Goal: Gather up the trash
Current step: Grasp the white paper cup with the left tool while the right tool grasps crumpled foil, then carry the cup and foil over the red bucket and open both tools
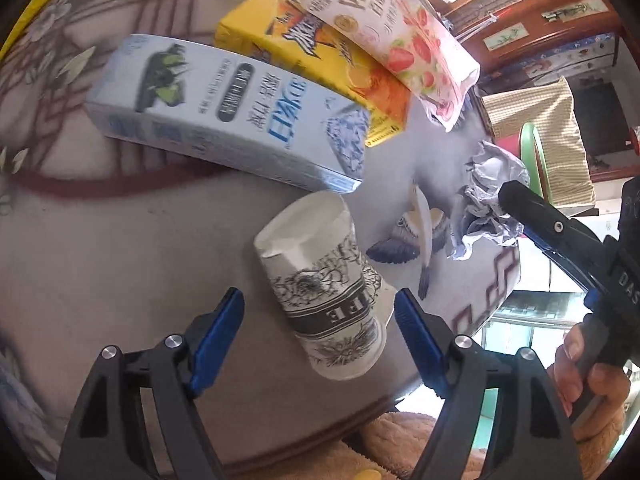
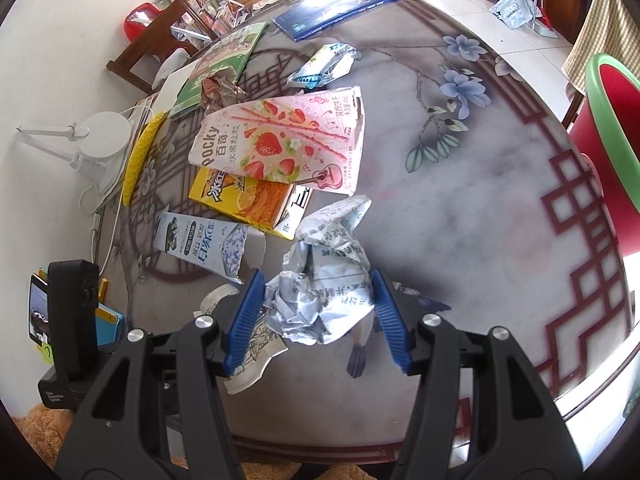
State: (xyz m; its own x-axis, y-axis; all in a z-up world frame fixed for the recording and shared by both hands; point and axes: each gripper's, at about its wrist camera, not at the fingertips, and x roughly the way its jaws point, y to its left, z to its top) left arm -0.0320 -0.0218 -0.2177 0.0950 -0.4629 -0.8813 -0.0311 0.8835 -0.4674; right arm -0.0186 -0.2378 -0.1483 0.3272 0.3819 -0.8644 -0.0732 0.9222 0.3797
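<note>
A crushed paper cup (image 1: 324, 284) with a grey flower print lies on its side on the patterned table. My left gripper (image 1: 320, 320) is open, its blue pads on either side of the cup without touching it. My right gripper (image 2: 318, 304) is shut on a crumpled white wrapper (image 2: 324, 280), held just above the table; it also shows in the left wrist view (image 1: 490, 196). Behind lie a pale blue carton (image 1: 224, 112), a yellow carton (image 1: 320, 64) and a pink Pocky box (image 1: 392, 36). The cup shows partly under my right gripper (image 2: 248, 360).
A green-rimmed red bin (image 2: 608, 128) stands off the table's right edge. A foil packet (image 2: 324, 66), a torn wrapper (image 2: 222, 90), a green book (image 2: 224, 64) and a blue book (image 2: 340, 0) lie at the far side. A white lamp base (image 2: 102, 136) stands left.
</note>
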